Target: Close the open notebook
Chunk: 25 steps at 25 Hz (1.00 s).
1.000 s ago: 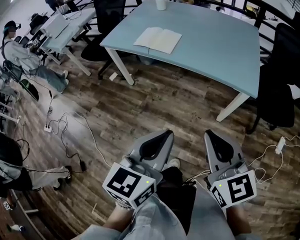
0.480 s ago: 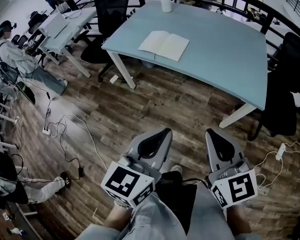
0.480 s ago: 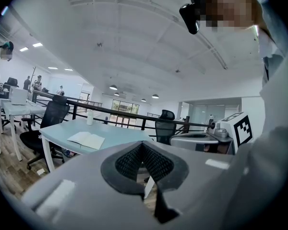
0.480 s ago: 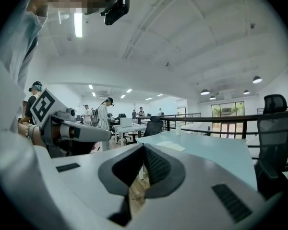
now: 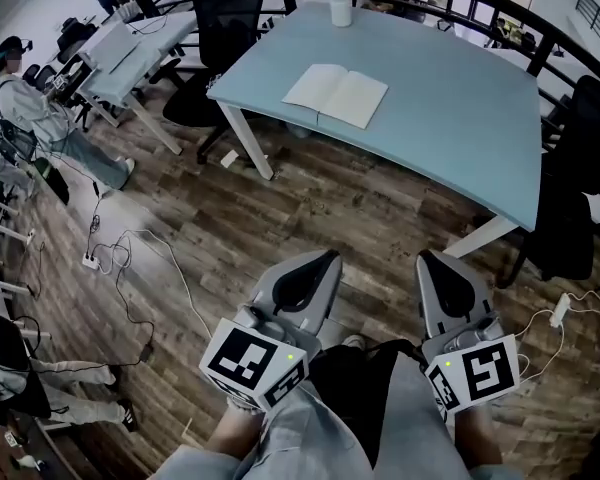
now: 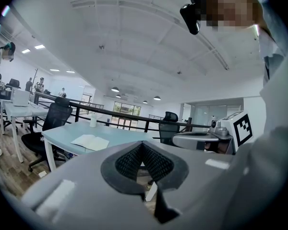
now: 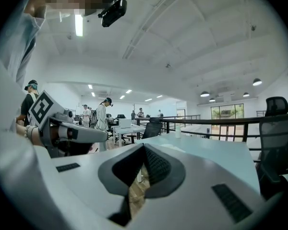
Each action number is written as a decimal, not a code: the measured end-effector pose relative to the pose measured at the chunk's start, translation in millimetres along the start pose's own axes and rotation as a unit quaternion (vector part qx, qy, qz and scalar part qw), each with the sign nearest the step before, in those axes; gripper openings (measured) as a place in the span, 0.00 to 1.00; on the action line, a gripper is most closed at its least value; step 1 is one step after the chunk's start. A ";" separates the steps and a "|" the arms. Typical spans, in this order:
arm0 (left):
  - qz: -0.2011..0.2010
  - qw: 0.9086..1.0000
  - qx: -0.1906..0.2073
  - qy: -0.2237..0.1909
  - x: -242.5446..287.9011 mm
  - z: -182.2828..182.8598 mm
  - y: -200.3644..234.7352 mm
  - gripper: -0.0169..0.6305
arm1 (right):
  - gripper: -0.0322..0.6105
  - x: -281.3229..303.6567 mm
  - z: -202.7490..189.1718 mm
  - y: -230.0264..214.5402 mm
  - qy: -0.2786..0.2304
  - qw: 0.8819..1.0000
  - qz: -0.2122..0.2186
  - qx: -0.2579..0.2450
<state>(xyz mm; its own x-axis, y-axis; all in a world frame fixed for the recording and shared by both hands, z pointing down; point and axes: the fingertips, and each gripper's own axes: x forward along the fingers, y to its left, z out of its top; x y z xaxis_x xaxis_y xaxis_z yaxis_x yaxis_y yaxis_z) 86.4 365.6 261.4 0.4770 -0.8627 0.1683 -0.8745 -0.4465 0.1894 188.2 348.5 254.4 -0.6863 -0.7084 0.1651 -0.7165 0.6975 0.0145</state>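
Head view shows me the open notebook (image 5: pixel 337 96) lying flat by the table's (image 5: pixel 460 128) near edge, toward its left corner, well apart from my left gripper (image 5: pixel 323 260) and right gripper (image 5: pixel 432 261); both sets of fingers are closed on nothing.

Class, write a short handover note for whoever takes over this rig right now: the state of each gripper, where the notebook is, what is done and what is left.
Left gripper: shut, empty, held over the wooden floor, well short of the table.
Right gripper: shut, empty, beside the left one, also short of the table.
Notebook: lies open, pages up, toward the table's left end in the head view. A white bottle stands apart from it at the far edge.
Done: nothing; the notebook is untouched.
Left: step up to the table, open a gripper, and probably lift one side of the notebook and fold it over the other.
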 end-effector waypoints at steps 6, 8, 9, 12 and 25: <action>0.010 1.000 0.002 -0.005 -6.8 2.2 2.0 0.03 | 0.05 3.7 1.5 2.8 0.003 1.000 0.010 -0.005; 0.017 1.000 -0.001 -0.008 -11.0 3.6 5.6 0.03 | 0.05 6.6 3.4 5.8 0.003 1.000 0.016 -0.009; 0.021 1.000 -0.001 -0.010 -13.0 4.6 7.7 0.03 | 0.05 8.2 4.4 7.1 0.003 1.000 0.018 -0.010; 0.032 0.999 -0.002 -0.012 -19.9 7.0 13.3 0.03 | 0.05 12.4 6.6 11.0 0.003 1.000 0.027 -0.014; 0.071 0.997 -0.002 -0.023 -28.5 10.9 38.5 0.03 | 0.05 39.2 6.1 15.3 0.002 0.998 0.059 -0.022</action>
<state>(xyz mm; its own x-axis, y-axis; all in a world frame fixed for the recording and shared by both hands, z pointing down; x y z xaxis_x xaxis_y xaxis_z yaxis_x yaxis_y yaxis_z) 38.1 370.4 253.3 0.3429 -0.9274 0.1496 -0.9328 -0.3173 0.1711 149.5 330.7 255.1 -0.7648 -0.6211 0.1712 -0.6247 0.7799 0.0389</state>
